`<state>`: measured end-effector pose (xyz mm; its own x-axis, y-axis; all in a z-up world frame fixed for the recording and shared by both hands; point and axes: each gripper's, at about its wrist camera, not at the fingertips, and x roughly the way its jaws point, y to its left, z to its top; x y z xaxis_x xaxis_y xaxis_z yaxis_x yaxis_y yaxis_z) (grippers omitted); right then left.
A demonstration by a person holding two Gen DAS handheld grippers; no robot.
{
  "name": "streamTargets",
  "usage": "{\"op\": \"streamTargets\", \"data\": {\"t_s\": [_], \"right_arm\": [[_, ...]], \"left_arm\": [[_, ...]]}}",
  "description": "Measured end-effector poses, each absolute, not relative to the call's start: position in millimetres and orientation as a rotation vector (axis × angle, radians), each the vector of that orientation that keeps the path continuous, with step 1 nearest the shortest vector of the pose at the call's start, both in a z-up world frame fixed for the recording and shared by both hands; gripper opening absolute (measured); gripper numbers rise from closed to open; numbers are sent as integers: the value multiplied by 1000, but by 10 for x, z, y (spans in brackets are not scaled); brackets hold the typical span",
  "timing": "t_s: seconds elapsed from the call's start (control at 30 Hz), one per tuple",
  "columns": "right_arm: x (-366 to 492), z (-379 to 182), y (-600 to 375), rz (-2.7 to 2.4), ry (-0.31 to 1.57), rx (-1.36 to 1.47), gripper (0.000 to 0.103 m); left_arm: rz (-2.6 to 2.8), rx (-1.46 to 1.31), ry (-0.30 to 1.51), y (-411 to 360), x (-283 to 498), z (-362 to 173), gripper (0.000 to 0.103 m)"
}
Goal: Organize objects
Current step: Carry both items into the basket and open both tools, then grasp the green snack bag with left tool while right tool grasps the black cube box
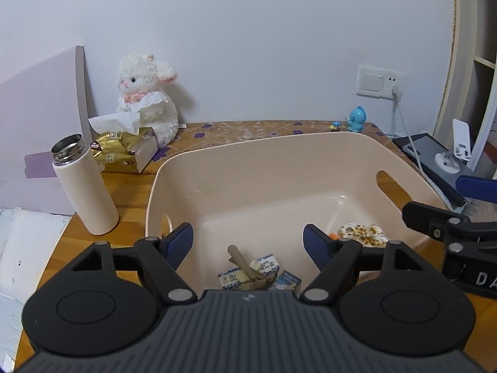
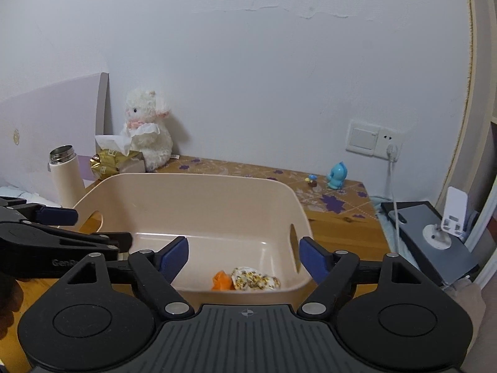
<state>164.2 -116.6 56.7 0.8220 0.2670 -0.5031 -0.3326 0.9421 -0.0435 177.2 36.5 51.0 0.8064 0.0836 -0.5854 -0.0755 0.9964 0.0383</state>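
A beige plastic bin (image 1: 242, 168) (image 2: 198, 199) with handle cutouts stands on the wooden table. Inside lie a blue-and-white packet with a brown stick on it (image 1: 248, 272), a small blue pack (image 1: 289, 279), a floral wrapped bundle (image 1: 363, 233) (image 2: 256, 278) and an orange piece (image 2: 222, 279). My left gripper (image 1: 248, 244) hovers open over the bin's near side, nothing between its fingers. My right gripper (image 2: 243, 259) is open too, above the bin's near right corner, empty. Each gripper shows at the edge of the other's view.
A white flask (image 1: 84, 186) (image 2: 63, 175) without a lid stands left of the bin. Behind it sit a gold tissue pack (image 1: 121, 150) and a white plush toy (image 1: 149, 99). A blue figurine (image 1: 357, 119) (image 2: 337, 175) stands at the back right. A tablet with a phone stand (image 2: 435, 233) lies right.
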Motion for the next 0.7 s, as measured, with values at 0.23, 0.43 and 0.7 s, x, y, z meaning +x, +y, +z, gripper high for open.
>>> {"op": "streamTargets", "data": {"t_s": [0.23, 0.43, 0.7], "right_arm": [[1419, 523, -1390, 287, 535, -134, 84], [1303, 353, -1547, 256, 578, -133, 84], [1250, 75, -1650, 228, 655, -158, 84]], "left_arm": [[77, -10, 629, 323, 1474, 543, 80], [78, -4, 630, 211, 1239, 466, 81], [88, -66, 700, 166, 1154, 138, 81]]}}
